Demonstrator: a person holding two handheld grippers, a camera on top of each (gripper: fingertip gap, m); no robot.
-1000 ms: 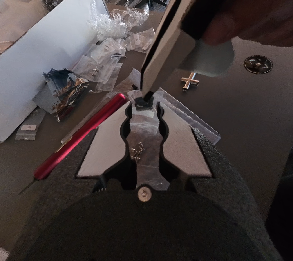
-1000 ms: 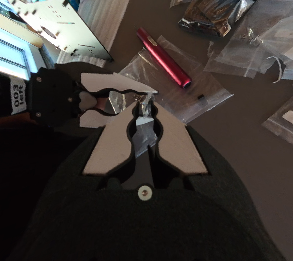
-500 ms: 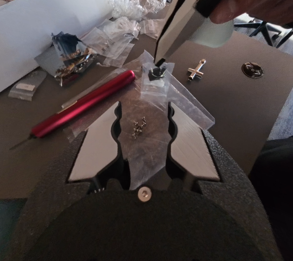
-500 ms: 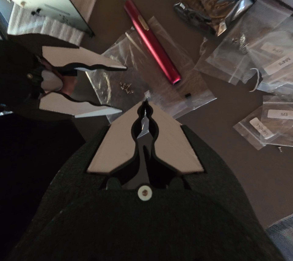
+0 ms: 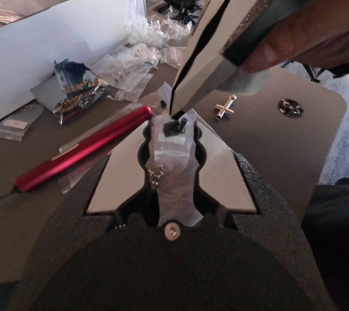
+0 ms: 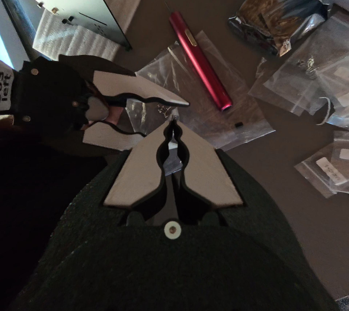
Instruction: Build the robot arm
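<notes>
Left gripper (image 5: 172, 128) narrowed around small bag (image 5: 171, 143) — right gripper (image 6: 173, 122) pinching it.

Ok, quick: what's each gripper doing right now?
Left gripper: open, fingers either side of the small clear bag.
Right gripper: shut on the small clear bag's top edge.

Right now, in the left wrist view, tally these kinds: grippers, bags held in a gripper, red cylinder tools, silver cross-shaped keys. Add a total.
Grippers: 2, left gripper and right gripper
Held bags: 1, the small clear bag in the right gripper
Red cylinder tool: 1
Silver cross-shaped key: 1
Total: 5
</notes>
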